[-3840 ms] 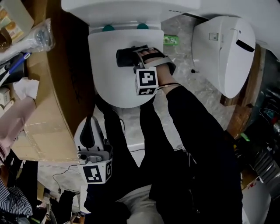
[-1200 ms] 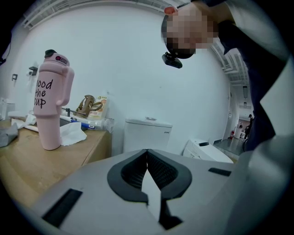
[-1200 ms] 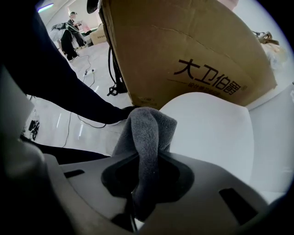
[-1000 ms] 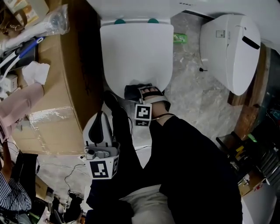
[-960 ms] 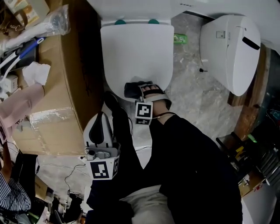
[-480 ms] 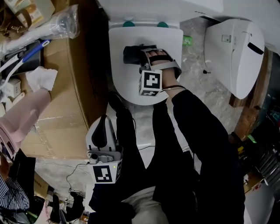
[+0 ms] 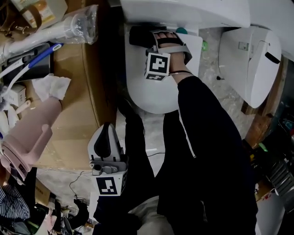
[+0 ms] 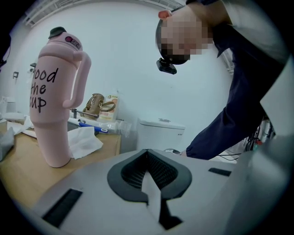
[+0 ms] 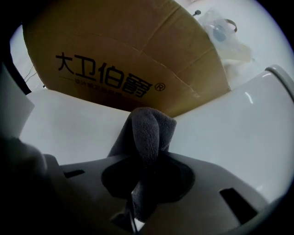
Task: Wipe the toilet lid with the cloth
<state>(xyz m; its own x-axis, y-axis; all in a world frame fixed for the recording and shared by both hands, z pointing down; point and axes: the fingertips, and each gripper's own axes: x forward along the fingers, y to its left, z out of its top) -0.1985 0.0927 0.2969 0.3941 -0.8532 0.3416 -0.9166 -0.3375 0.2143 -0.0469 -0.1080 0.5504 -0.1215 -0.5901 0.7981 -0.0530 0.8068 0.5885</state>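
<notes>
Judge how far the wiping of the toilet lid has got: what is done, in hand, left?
Done: the cloth is picked up, clamped in the right gripper. In hand: it rests on the toilet lid at its back end. Left: no streaks show, so the wiped area can't be judged; the lid's front lies bare. The left gripper, shut and empty, hangs aside.

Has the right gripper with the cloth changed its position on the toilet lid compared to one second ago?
Yes. The right gripper, shut on the cloth, went from the front edge of the toilet lid to its hinge end beside the tank.
</notes>
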